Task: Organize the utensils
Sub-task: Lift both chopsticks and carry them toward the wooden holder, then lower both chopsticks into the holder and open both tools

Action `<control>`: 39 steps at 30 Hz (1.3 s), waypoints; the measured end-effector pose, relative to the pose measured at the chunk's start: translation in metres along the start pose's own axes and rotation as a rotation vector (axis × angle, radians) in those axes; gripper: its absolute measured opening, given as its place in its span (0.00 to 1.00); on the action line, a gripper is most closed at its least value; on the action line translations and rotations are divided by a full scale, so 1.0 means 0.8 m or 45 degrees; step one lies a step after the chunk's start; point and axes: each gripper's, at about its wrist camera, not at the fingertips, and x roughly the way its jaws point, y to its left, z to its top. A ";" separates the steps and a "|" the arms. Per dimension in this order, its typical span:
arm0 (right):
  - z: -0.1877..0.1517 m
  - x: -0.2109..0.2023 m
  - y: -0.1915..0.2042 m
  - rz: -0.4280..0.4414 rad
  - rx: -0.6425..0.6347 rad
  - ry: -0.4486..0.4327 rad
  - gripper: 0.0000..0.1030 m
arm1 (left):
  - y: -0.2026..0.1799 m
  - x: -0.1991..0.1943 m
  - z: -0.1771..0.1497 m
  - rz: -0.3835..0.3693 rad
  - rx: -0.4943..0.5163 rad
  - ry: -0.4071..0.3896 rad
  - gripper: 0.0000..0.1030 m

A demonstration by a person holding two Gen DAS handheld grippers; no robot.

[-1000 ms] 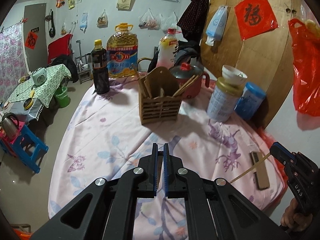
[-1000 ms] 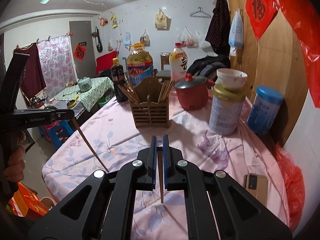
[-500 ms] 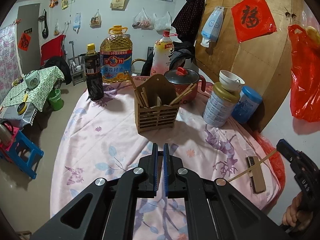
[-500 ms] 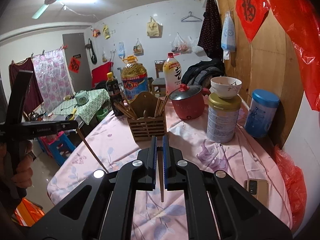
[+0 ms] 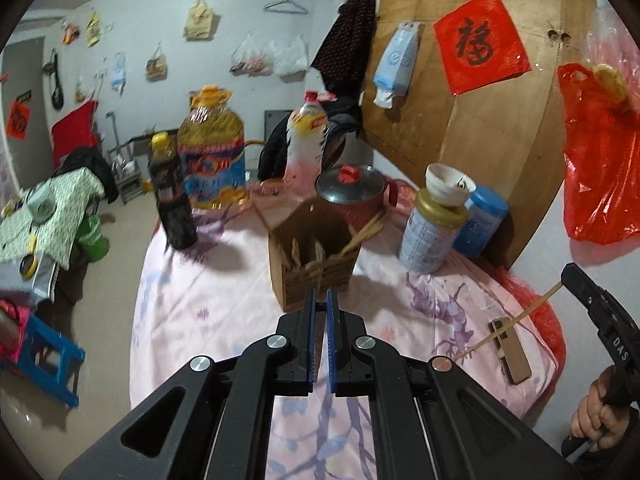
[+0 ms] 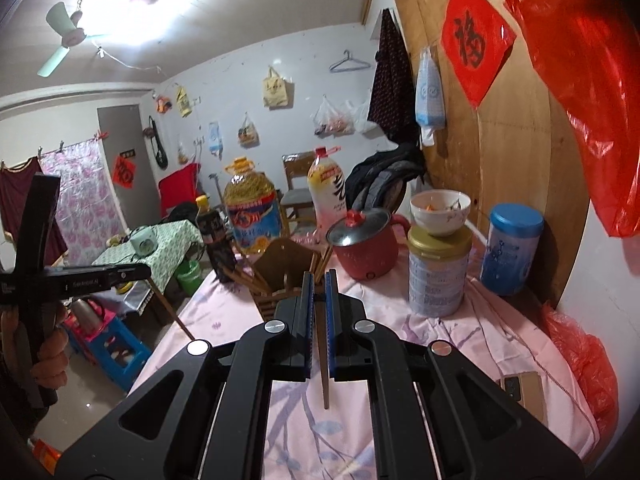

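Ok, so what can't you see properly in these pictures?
- Left wrist view: wooden holder is blurred, so its chopsticks can't be counted.
- Right wrist view: the right gripper covers the holder's front.
- Right wrist view: what's in the bowl is too small to tell.

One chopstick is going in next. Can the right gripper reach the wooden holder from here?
Probably yes: the right gripper, jaws shut on a chopstick, faces the wooden holder, with only open tablecloth between them.
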 end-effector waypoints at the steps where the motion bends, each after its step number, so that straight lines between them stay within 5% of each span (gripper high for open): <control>1: 0.005 0.003 0.003 0.002 -0.005 -0.003 0.06 | 0.001 0.001 0.006 -0.007 0.004 -0.004 0.05; 6: 0.035 0.035 0.010 0.060 -0.050 -0.005 0.06 | 0.000 0.011 0.057 -0.027 0.000 -0.069 0.05; 16: 0.111 0.122 0.012 0.248 -0.127 -0.042 0.06 | -0.008 0.058 0.143 0.090 -0.045 -0.148 0.05; 24: 0.160 0.218 0.015 0.353 -0.116 -0.045 0.06 | 0.016 0.129 0.176 0.146 -0.122 -0.094 0.05; 33: 0.147 0.315 0.017 0.385 -0.082 0.027 0.06 | 0.046 0.212 0.167 0.128 -0.214 0.026 0.05; 35: 0.134 0.337 0.013 0.363 -0.071 0.092 0.11 | 0.053 0.227 0.160 0.143 -0.234 0.064 0.13; 37: 0.126 0.348 0.007 0.373 -0.035 0.135 0.11 | 0.061 0.236 0.152 0.154 -0.267 0.081 0.38; 39: 0.123 0.350 0.000 0.371 -0.015 0.140 0.12 | 0.066 0.237 0.150 0.165 -0.275 0.083 0.39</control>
